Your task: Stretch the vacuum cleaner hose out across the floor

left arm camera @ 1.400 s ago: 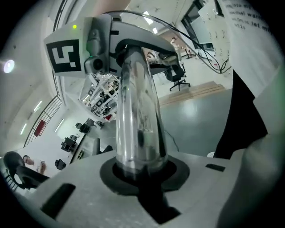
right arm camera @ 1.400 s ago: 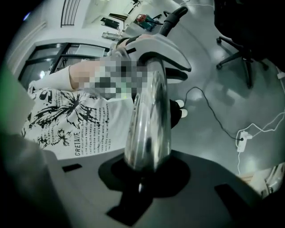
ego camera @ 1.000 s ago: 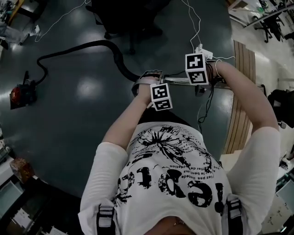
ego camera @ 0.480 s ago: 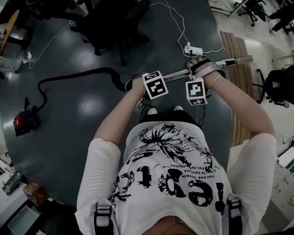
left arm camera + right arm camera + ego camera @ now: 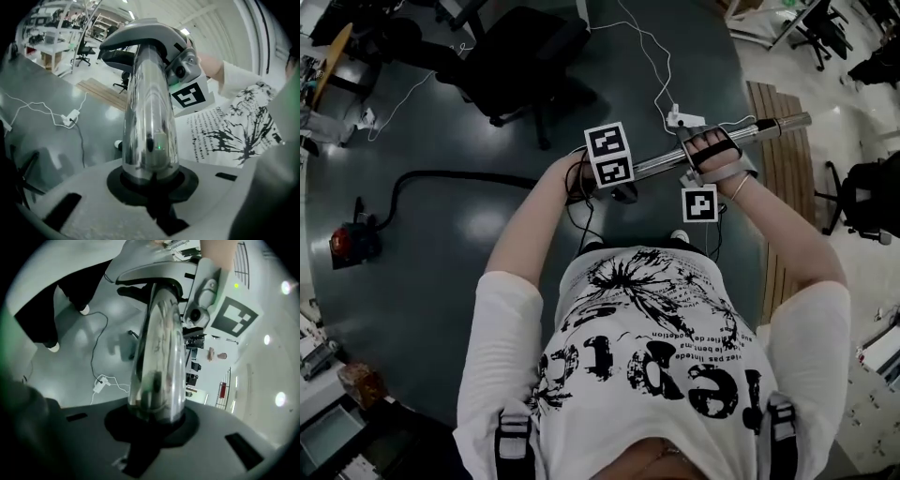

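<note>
Stretching step in hand: left gripper [image 5: 152,185] clamped on the chrome wand [image 5: 750,128], right gripper [image 5: 152,425] jaws just closing tighter on it, black hose [image 5: 459,175] curving across floor [image 5: 469,291] to the red cleaner [image 5: 352,244] at left edge; next, judged, draw the wand further away.

The floor [image 5: 422,281] is dark, smooth and glossy, with pale patches of reflected light. At the right it meets a lighter surface, and a slatted wooden panel [image 5: 780,159] lies along that boundary. A black office chair [image 5: 520,61] stands at the top and a second chair [image 5: 867,192] at the right edge, while a white cable [image 5: 642,52] runs to a power strip [image 5: 672,116].
</note>
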Demonstrator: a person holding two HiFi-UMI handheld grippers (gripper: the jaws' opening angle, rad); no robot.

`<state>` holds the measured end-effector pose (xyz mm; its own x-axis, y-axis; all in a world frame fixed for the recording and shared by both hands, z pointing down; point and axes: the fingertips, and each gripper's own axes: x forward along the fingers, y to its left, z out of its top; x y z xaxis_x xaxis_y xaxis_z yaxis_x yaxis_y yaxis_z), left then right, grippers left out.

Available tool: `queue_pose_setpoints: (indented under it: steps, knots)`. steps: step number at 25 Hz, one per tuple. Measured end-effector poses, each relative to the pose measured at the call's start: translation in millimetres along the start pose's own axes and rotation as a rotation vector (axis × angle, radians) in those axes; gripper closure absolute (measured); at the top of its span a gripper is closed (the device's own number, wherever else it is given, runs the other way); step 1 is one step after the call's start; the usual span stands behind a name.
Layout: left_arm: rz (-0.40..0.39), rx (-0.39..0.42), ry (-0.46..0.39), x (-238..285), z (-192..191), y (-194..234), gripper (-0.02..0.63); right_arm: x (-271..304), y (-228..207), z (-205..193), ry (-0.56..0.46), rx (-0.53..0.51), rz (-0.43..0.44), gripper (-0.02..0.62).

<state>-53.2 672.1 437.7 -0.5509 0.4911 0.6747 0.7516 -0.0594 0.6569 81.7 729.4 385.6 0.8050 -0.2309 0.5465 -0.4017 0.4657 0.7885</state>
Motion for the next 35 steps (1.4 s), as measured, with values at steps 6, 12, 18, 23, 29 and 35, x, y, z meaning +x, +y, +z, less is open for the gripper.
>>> queue_pose_setpoints:
  steps: [6, 12, 18, 23, 29, 35]
  knots:
    - [-0.174, -0.003, 0.052, 40.5, 61.9, -16.9, 0.558, -16.3, 43.5, -66.7, -0.013, 0.055, 0.12, 0.546]
    - [-0.006, 0.079, 0.012, 86.0, 132.3, 3.5, 0.53, -36.3, 130.8, -131.3, 0.018, 0.093, 0.442, 0.548]
    - [0.442, 0.202, -0.13, 111.3, 201.1, 46.3, 0.305, -65.9, 206.1, -175.8, 0.038, 0.258, 0.742, 0.548]
    - [0.717, 0.347, -0.18, 122.1, 225.8, 78.5, 0.265, -79.1, 239.0, -190.4, 0.065, 0.381, 0.962, 0.548]
    - [0.818, 0.4, -0.387, 109.8, 249.3, 86.3, 0.262, -75.8, 270.8, -202.3, 0.117, 0.52, 1.159, 0.548]
    - [0.815, 0.313, -0.655, 82.7, 273.9, 88.1, 0.264, -53.7, 303.9, -242.9, 0.194, 0.608, 1.214, 0.548]
